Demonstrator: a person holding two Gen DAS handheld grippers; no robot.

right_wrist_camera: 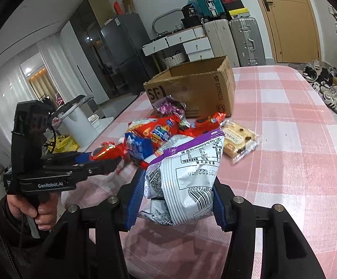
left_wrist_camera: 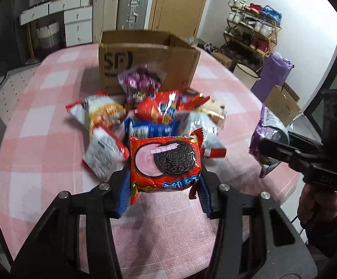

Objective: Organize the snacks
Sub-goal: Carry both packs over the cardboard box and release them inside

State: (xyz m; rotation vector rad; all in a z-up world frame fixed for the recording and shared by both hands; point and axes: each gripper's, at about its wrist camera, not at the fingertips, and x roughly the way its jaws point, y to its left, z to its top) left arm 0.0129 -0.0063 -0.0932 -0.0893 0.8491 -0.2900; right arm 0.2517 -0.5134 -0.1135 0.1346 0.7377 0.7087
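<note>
My left gripper (left_wrist_camera: 165, 186) is shut on a red Oreo pack (left_wrist_camera: 166, 162), its blue pads pressing both sides, and holds it just above the pink checked tablecloth (left_wrist_camera: 52, 144). From the right wrist view this gripper (right_wrist_camera: 108, 165) appears at the left with the red pack (right_wrist_camera: 105, 152) in it. My right gripper (right_wrist_camera: 175, 204) is shut on a purple-and-white snack bag (right_wrist_camera: 184, 176). It also shows at the right edge of the left wrist view, as the right gripper (left_wrist_camera: 268, 148) with the bag (left_wrist_camera: 269, 127). Behind both lies a pile of snack packs (left_wrist_camera: 159, 109), in front of an open cardboard box (left_wrist_camera: 145, 53).
A clear-wrapped cake packet (right_wrist_camera: 238, 141) lies right of the pile. The box (right_wrist_camera: 191, 88) stands at the table's far side. Suitcases (right_wrist_camera: 245, 39) and drawers stand beyond the table, a shoe rack (left_wrist_camera: 252, 34) to the right. A person's hand (right_wrist_camera: 40, 211) grips the left handle.
</note>
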